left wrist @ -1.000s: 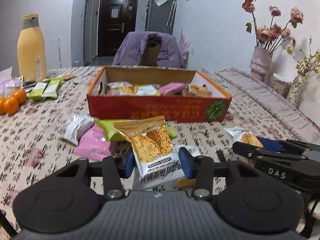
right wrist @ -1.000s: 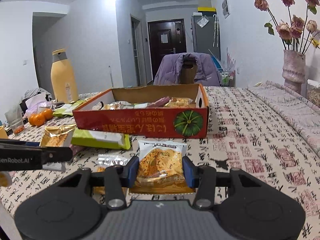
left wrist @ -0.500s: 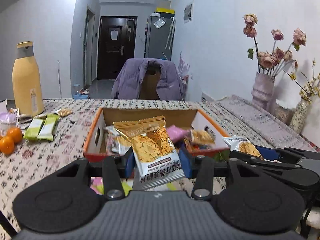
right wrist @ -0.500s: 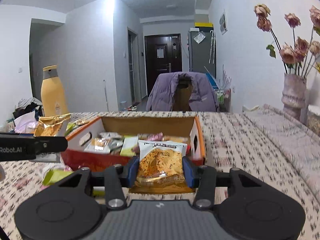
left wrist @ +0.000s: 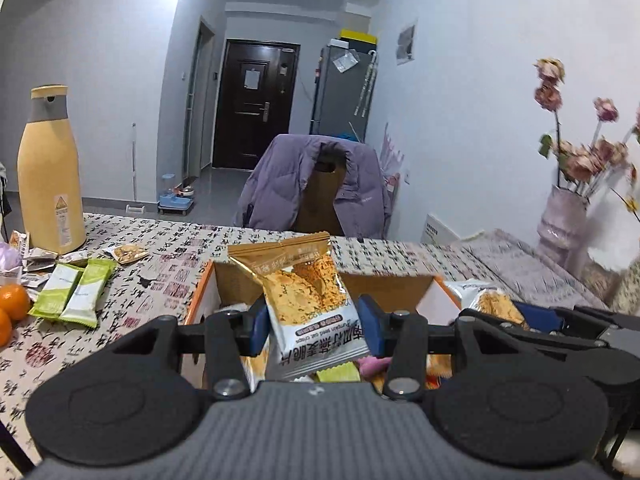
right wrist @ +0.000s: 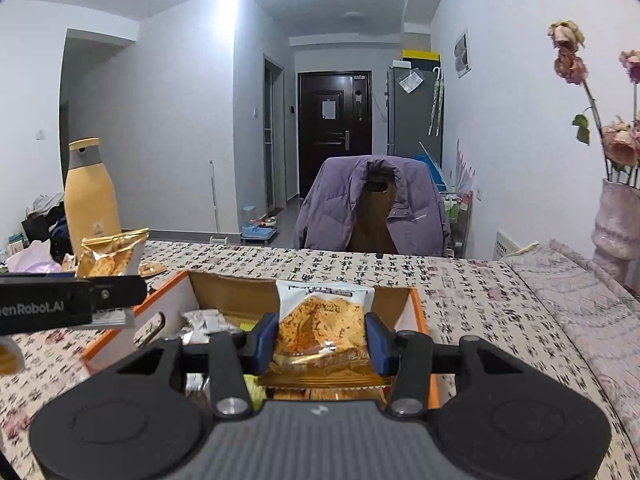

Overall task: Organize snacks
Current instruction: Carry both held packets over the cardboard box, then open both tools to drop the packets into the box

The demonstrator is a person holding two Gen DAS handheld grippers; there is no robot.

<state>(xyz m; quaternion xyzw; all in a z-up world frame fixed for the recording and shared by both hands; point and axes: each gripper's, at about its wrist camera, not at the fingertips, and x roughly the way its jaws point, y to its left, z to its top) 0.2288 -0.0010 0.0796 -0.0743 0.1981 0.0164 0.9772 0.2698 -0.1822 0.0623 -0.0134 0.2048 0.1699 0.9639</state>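
Left wrist view showed the left gripper (left wrist: pixel 312 326) clamped on a gold-topped crisp packet (left wrist: pixel 308 300) above the cardboard box (left wrist: pixel 204 284); the right gripper (right wrist: pixel 322 344) likewise pinched a white-topped crisp packet (right wrist: pixel 322 320) over the box.

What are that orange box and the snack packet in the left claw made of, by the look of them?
The box looks like cardboard: matte brown inside walls, printed orange edges. The snack packet held in the left gripper seems to be glossy plastic film with a metallic gold top; it crinkles and glints.
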